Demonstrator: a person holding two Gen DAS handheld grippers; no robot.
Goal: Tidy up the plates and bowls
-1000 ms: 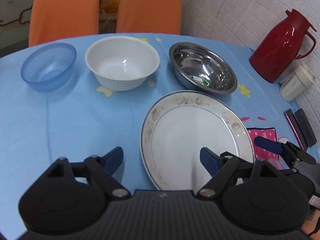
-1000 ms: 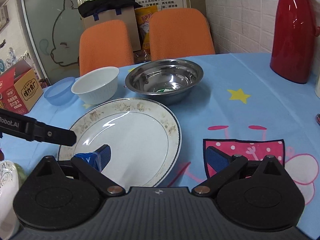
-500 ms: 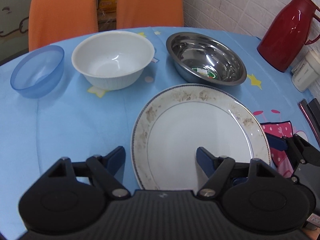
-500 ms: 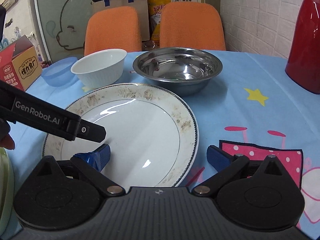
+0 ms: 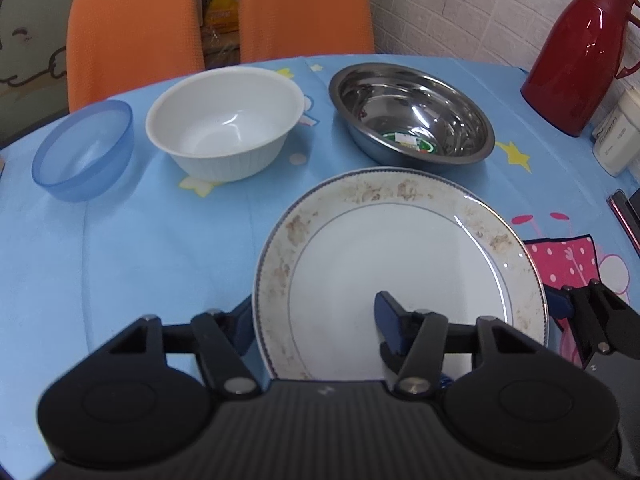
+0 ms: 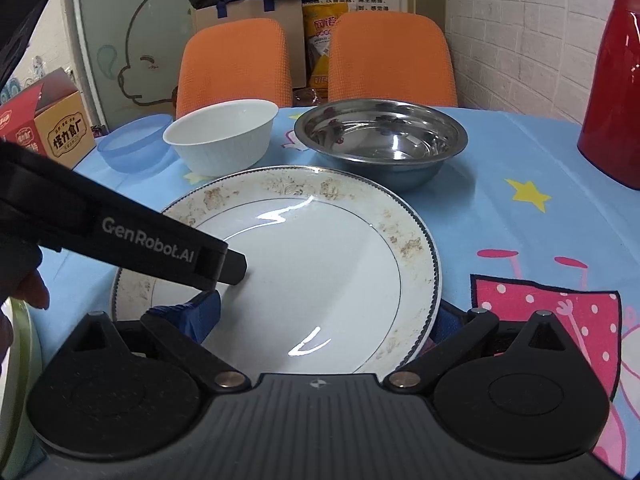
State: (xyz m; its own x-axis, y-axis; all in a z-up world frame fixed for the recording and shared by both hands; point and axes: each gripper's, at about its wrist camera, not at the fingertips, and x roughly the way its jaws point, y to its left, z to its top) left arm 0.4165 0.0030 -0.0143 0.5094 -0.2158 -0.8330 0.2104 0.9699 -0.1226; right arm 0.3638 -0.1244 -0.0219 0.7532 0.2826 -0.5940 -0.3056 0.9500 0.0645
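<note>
Blue-clothed desk (image 5: 132, 248): 1 plate (image 5: 400, 264) at front, straddled by left tongs (image 5: 316, 320) and right tongs (image 6: 328, 320), both spread apart, nothing clamped. 3 bowls are ranged behind. Risk judged: glazed rim slipping if pinched shallowly.

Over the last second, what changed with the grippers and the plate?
Both hand-held grippers, left and right, moved forward to straddle opposite near edges of the white floral-rimmed plate, fingers open. The plate, blue plastic bowl, white bowl and steel bowl stayed put.
</note>
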